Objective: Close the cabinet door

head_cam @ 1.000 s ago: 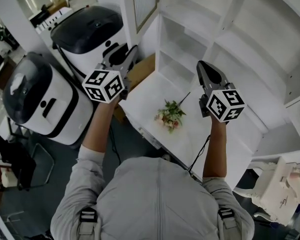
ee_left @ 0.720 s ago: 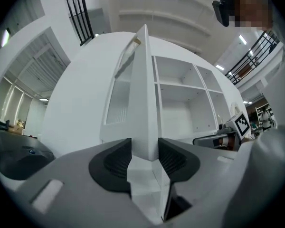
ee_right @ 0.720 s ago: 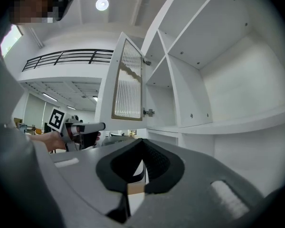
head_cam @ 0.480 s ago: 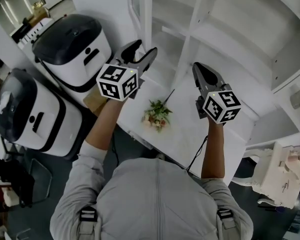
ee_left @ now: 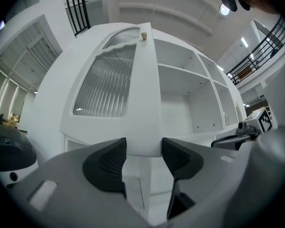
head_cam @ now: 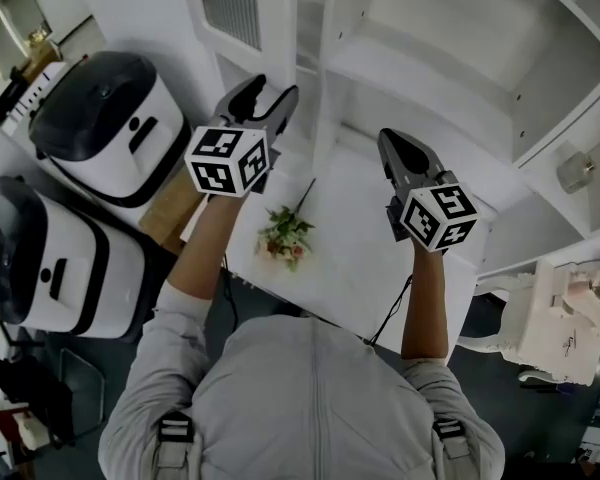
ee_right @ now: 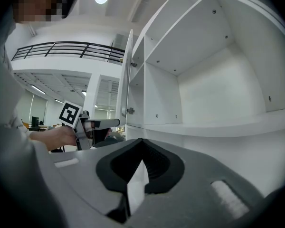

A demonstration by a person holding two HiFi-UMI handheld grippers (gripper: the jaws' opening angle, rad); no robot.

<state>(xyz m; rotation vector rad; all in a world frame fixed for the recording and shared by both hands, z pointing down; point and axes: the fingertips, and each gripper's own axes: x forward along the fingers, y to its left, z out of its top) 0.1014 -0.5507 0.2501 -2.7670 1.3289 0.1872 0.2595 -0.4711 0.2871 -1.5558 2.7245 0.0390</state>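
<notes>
The white cabinet door (head_cam: 235,8) with a ribbed glass pane stands ajar at the cabinet's left end. In the left gripper view the door (ee_left: 109,84) fills the middle, a brass knob (ee_left: 144,35) near its top. My left gripper (head_cam: 265,93) sits just below the door's free corner. Its jaws have just been opening, and the left gripper (ee_left: 143,151) is open, with the door's lower edge showing beyond the gap and no pad pressing on it. My right gripper (head_cam: 395,146) hovers over the counter, facing the open shelves. The right gripper (ee_right: 141,144) is shut on nothing.
A small flower bunch (head_cam: 285,236) lies on the white counter (head_cam: 370,258). Open cabinet shelves (head_cam: 430,78) run to the right. Two white appliances with black lids (head_cam: 100,118) (head_cam: 30,258) and a cardboard box (head_cam: 170,213) stand left. A white machine (head_cam: 560,318) is at right.
The left jaws have spread from narrow to wide. Both grippers have shifted sideways along the cabinet front, and the door now sits further left in the head view.
</notes>
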